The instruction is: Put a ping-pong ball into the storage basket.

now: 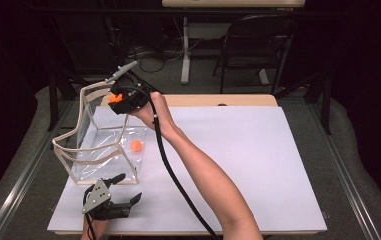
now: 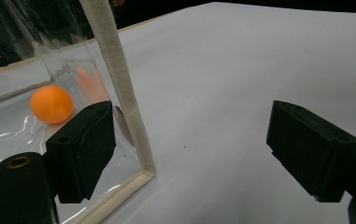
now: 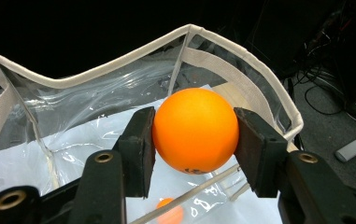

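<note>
A clear plastic bag with white fabric trim stands open at the table's left. One orange ball lies on its bottom; the left gripper view has that ball behind the clear wall. My right gripper is shut on a second orange ball, held above the bag's rim. In the high view this gripper is over the bag's far right corner. My left gripper rests open near the front edge, just outside the bag's near corner, with nothing between its jaws.
A white sheet covers the wooden table; the right half carries nothing. A folding chair and a table leg stand on the floor beyond. The right gripper's black cable trails along the forearm.
</note>
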Demonstrator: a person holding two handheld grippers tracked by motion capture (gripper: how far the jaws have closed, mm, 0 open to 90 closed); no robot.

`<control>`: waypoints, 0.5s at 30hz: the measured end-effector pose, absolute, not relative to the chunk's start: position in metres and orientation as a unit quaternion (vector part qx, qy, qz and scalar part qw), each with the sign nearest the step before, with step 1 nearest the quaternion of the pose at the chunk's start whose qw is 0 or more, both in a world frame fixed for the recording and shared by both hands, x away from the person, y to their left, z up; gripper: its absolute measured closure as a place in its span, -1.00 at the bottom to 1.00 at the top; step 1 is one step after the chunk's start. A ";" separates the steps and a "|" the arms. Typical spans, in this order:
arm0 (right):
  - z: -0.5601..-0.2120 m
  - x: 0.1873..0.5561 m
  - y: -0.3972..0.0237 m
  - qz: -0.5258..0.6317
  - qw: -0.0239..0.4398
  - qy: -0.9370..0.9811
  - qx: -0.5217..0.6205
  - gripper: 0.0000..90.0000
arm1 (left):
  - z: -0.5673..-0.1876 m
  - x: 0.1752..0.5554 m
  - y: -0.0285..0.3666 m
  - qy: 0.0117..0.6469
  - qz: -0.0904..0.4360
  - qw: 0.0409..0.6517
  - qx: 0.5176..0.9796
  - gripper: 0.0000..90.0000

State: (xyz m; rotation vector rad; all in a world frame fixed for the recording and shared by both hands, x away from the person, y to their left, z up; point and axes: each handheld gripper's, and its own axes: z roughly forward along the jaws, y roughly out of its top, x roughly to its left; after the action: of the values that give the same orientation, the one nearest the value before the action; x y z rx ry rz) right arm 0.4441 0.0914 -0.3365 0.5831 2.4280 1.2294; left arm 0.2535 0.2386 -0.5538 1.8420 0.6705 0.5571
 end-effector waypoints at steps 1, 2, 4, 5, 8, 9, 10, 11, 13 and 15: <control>-0.337 0.444 0.092 0.434 0.178 0.859 0.206 0.13 | -0.554 0.254 0.239 0.280 0.233 0.524 0.770 -0.65; -0.337 0.445 0.092 0.433 0.178 0.859 0.207 0.13 | -0.554 0.254 0.239 0.281 0.233 0.524 0.769 -0.65; -0.337 0.445 0.094 0.433 0.177 0.859 0.208 0.13 | -0.554 0.254 0.238 0.282 0.232 0.526 0.768 -0.65; -0.338 0.445 0.095 0.431 0.177 0.860 0.207 0.13 | -0.554 0.253 0.238 0.282 0.232 0.526 0.768 -0.65; -0.340 0.446 0.097 0.428 0.175 0.862 0.207 0.13 | -0.554 0.254 0.238 0.281 0.232 0.525 0.769 -0.65; -0.341 0.446 0.099 0.427 0.176 0.863 0.206 0.13 | -0.554 0.254 0.238 0.281 0.232 0.525 0.769 -0.65; -0.341 0.446 0.099 0.426 0.176 0.863 0.206 0.13 | -0.554 0.254 0.238 0.281 0.232 0.525 0.769 -0.65; -0.342 0.446 0.100 0.426 0.176 0.863 0.205 0.13 | -0.554 0.254 0.238 0.281 0.233 0.524 0.769 -0.65; -0.343 0.447 0.101 0.425 0.175 0.864 0.206 0.13 | -0.554 0.254 0.238 0.281 0.233 0.524 0.769 -0.65; -0.344 0.447 0.102 0.423 0.175 0.865 0.206 0.13 | -0.554 0.254 0.238 0.281 0.233 0.525 0.769 -0.65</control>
State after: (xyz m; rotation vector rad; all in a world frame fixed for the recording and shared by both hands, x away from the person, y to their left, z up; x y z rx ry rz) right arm 0.4472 0.1022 -0.3435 0.5846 2.4508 1.1972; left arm 0.2536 0.2384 -0.5540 1.8408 0.6720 0.5572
